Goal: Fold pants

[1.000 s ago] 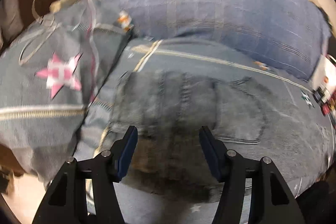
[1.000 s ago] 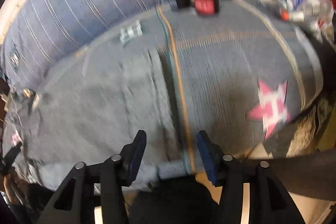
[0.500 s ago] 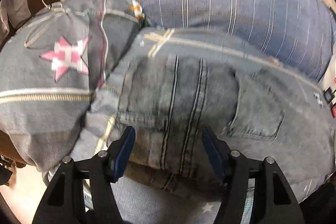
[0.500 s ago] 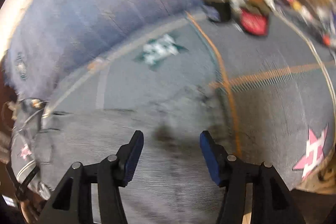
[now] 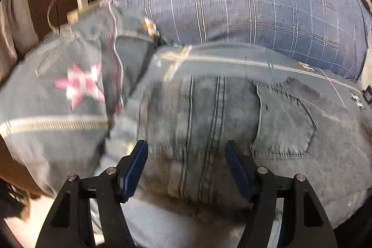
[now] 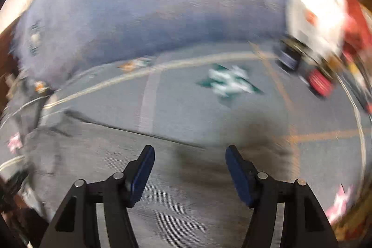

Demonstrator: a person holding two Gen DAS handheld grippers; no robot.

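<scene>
Jeans [image 5: 209, 122] folded on the bedspread [image 5: 53, 131], directly under and ahead of left gripper [image 5: 186, 159], seat seams running away from it, back pocket [image 5: 283, 122] off to its right. Left jaws wide and opening, nothing pinched. Right gripper [image 6: 189, 164] also opening, empty, over blurred denim [image 6: 116, 166] near its far edge; left looks better placed.

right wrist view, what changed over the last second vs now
The right claw swept sideways over the bed: the pink star left centre and the green patch came into view. Its jaws are opening, nothing pinched between them. The left claw is opening too, still poised over the folded jeans, which have not shifted.
</scene>
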